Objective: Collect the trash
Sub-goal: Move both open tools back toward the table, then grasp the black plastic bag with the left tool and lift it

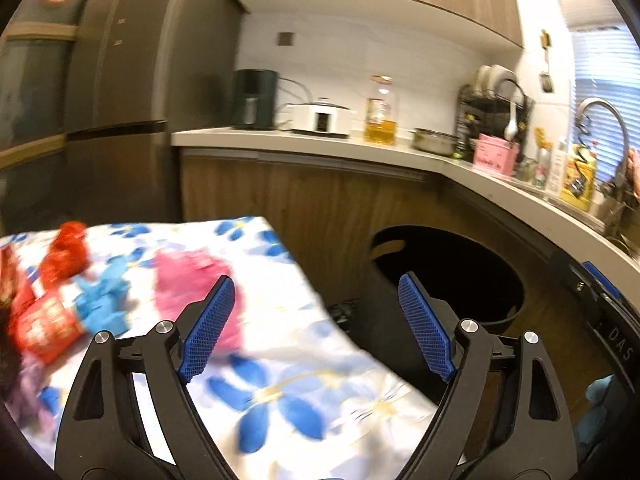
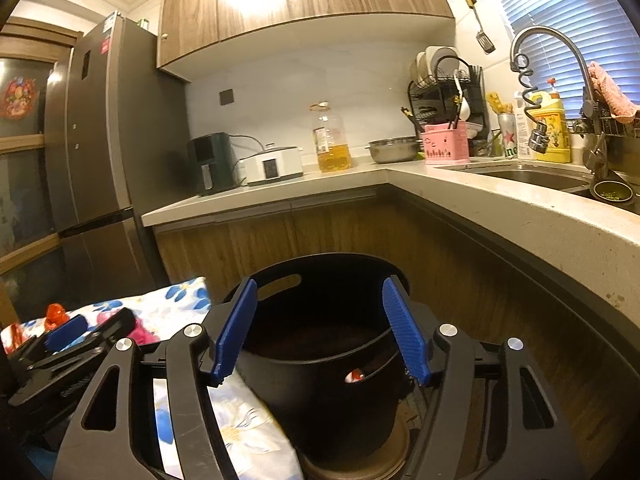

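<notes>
Kitchen corner, seen from two wrist cameras. The black bin [image 2: 320,340] stands upright on the floor at lower centre of the right wrist view, its round mouth facing up and a slot handle cut in the far rim; a small red-and-white scrap [image 2: 354,376] shows through a gap low in its wall. The right hand-held gripper [image 2: 320,332] hangs released before the bin, blue pads spread wide with nothing between them.

In the left wrist view the left hand-held gripper [image 1: 316,328] is likewise released and empty, its pads straddling the edge of a surface draped in a blue-flowered cloth [image 1: 280,392]. The trash lies on that cloth at the frame's left: a red wrapper [image 1: 44,320] with its long axis running from lower left toward upper right, a crumpled red piece [image 1: 68,248] above it, blue scraps [image 1: 100,300] beside it and a pink wad [image 1: 192,276] just behind the left pad. All are blurred.

The bin [image 1: 448,276] sits right of the cloth, against wood cabinet fronts [image 1: 300,200]. Behind, the counter [image 2: 500,200] carries an oil jar [image 2: 330,140], a steel bowl [image 2: 394,150], a pink caddy [image 2: 446,144] and a dish rack [image 2: 448,84]; a refrigerator [image 2: 104,140] fills the left.
</notes>
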`<state>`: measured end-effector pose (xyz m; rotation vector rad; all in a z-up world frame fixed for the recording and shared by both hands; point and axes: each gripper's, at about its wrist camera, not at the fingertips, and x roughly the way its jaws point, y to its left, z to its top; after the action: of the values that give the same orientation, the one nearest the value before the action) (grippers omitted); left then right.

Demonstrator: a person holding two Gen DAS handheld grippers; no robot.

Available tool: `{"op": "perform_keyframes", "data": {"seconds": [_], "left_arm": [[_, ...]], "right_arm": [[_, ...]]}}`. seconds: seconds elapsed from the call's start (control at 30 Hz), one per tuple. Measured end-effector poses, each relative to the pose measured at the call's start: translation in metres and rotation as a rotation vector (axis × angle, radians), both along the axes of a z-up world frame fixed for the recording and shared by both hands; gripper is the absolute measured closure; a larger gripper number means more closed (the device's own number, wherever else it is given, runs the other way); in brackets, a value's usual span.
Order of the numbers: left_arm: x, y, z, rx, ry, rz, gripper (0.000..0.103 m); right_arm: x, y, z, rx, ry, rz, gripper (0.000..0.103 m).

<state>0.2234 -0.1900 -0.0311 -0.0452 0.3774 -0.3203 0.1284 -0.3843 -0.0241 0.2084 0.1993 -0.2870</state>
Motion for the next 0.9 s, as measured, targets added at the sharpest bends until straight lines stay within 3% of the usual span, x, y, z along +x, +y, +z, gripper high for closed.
{"op": "perform_keyframes", "data": {"seconds": [0.63,0.9], "left_arm": [[-0.066,0.163,-0.008,0.003,-0.019,0.388,0.021],[-0.064,0.225,-0.016,-0.020,0.016,0.540,0.021]], "right_arm": [[-0.015,0.109,-0.007,-0.020,0.009,0.224,0.038],[-0.008,0.153,-0.010,-0.039,0.022,0.321,0.038]]}}
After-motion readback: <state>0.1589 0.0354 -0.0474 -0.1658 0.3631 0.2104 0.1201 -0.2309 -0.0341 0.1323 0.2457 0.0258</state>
